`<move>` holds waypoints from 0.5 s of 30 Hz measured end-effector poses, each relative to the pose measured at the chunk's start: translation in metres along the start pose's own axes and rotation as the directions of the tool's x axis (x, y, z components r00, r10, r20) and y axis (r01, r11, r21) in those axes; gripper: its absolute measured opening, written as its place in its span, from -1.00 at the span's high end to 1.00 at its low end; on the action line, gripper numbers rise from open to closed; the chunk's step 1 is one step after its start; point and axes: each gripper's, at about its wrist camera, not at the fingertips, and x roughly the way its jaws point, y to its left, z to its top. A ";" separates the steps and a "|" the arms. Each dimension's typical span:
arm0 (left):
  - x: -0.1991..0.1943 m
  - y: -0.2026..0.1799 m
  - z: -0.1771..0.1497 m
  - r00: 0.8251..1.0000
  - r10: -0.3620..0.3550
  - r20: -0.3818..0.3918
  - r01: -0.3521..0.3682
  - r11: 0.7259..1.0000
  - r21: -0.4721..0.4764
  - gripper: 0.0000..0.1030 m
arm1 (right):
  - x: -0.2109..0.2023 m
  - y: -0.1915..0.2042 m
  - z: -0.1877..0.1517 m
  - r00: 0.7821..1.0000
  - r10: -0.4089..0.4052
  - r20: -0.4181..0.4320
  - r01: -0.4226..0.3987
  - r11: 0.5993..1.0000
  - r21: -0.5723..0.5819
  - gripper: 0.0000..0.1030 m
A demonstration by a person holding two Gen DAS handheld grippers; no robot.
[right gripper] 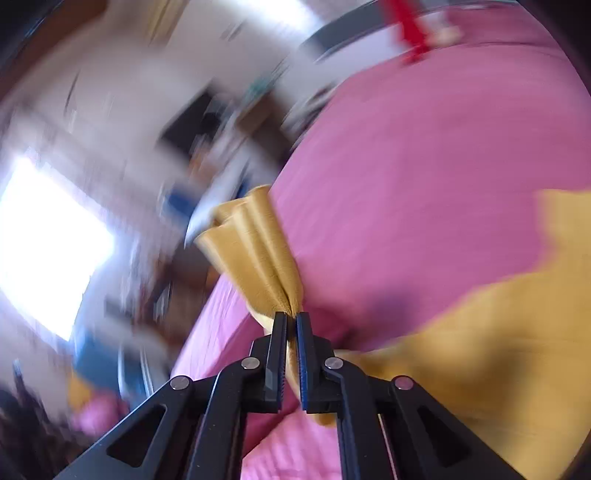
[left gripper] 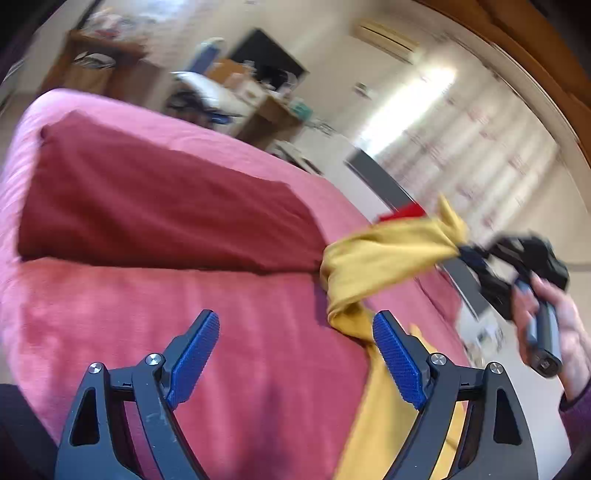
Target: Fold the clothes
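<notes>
The left wrist view sits just behind the left tool point(left gripper: 295, 354) and looks forward and slightly down across the bed point(left gripper: 110, 314), towards the far wall with the desk point(left gripper: 266, 110) and the curtains point(left gripper: 480, 147) at right. The picture is rolled, so the room leans. The right tool point(left gripper: 480, 258) shows at its right edge.

The right wrist view sits just behind the right tool point(right gripper: 291, 321), very near the yellow cloth point(right gripper: 258, 251), and is badly blurred and strongly rolled. It faces across the bed point(right gripper: 424, 184) to a bright window point(right gripper: 48, 240) at left.

Both views share the bed, the yellow cloth point(left gripper: 384, 254) and a red item point(left gripper: 402, 212) point(right gripper: 413, 26) at the far edge.
</notes>
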 end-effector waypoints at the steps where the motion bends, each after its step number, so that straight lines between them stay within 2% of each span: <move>1: 0.004 -0.014 -0.003 1.000 -0.018 -0.018 0.019 0.999 0.038 -0.68 | -0.034 -0.031 0.005 0.998 -0.031 0.061 0.027 0.998 0.051 0.92; 3: 0.016 -0.041 -0.006 0.996 -0.055 -0.066 0.061 0.993 0.097 -0.68 | -0.092 -0.093 0.007 0.983 -0.104 0.151 0.081 0.985 0.150 0.92; 5: 0.030 -0.068 -0.009 0.992 -0.077 -0.098 0.092 0.983 0.158 -0.68 | -0.130 -0.156 0.000 0.965 -0.201 0.171 0.156 0.957 0.244 0.92; 6: 0.037 -0.081 -0.010 0.990 -0.086 -0.112 0.106 0.976 0.189 -0.68 | -0.139 -0.193 -0.008 0.958 -0.247 0.145 0.195 0.933 0.301 0.86; 8: 0.058 -0.112 -0.014 0.981 -0.097 -0.169 0.141 0.952 0.272 -0.68 | -0.141 -0.250 -0.031 0.957 -0.283 0.069 0.232 0.884 0.405 0.86; 10: 0.082 -0.142 -0.020 0.974 -0.068 -0.215 0.150 0.908 0.392 -0.68 | -0.146 -0.292 -0.048 0.957 -0.288 0.024 0.238 0.833 0.500 0.72; 11: 0.093 -0.155 -0.025 0.969 -0.043 -0.243 0.153 0.878 0.453 -0.68 | -0.151 -0.311 -0.060 0.962 -0.274 0.012 0.223 0.804 0.551 0.71; 12: 0.106 -0.168 -0.031 0.969 0.005 -0.249 0.134 0.831 0.540 -0.69 | -0.155 -0.320 -0.068 0.970 -0.243 0.030 0.180 0.793 0.582 0.76; 14: 0.133 -0.184 -0.044 0.965 0.095 -0.243 0.104 0.713 0.694 -0.69 | -0.162 -0.335 -0.081 0.981 -0.173 0.084 0.082 0.773 0.629 0.64; 15: 0.147 -0.191 -0.051 0.963 0.150 -0.225 0.083 0.627 0.774 -0.69 | -0.164 -0.338 -0.080 0.982 -0.161 0.095 0.065 0.771 0.634 0.59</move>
